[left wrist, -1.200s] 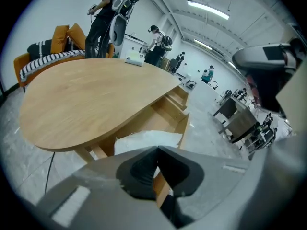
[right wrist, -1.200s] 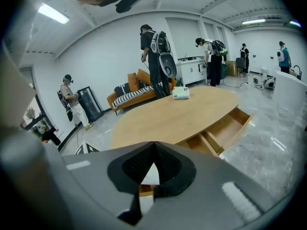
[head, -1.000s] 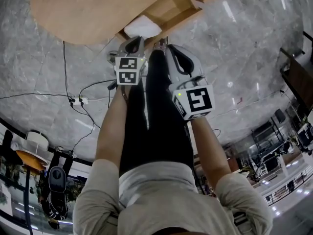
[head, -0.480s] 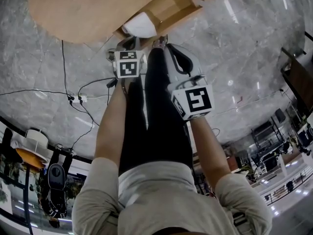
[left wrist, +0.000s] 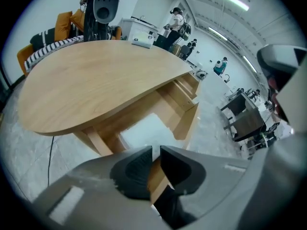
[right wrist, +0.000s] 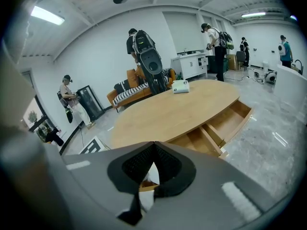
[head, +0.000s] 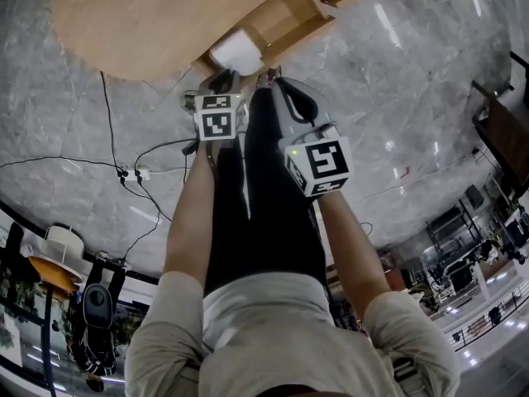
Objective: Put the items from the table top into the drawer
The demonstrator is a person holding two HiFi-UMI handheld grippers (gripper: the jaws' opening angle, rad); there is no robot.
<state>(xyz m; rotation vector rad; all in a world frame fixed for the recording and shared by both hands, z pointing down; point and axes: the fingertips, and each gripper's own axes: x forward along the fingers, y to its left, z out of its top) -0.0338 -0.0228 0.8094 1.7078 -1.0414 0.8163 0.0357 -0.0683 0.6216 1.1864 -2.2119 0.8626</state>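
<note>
An oval wooden table stands ahead of me, its drawers pulled open on the right side. A small white box rests on the table top's far edge, also visible as the white box. My left gripper and right gripper hang side by side in front of my legs, short of the table. The left gripper has its jaws together with nothing between them. The right gripper is shut too, and empty. The open drawers show bare wood inside.
A white flat patch lies under the table's near edge. Cables and a power strip trail over the marble floor to the left. Several people, an orange sofa and black equipment stand beyond the table.
The right gripper has shifted slightly up and left, closer to the left one. The left gripper has barely moved. Both stay shut and empty.
</note>
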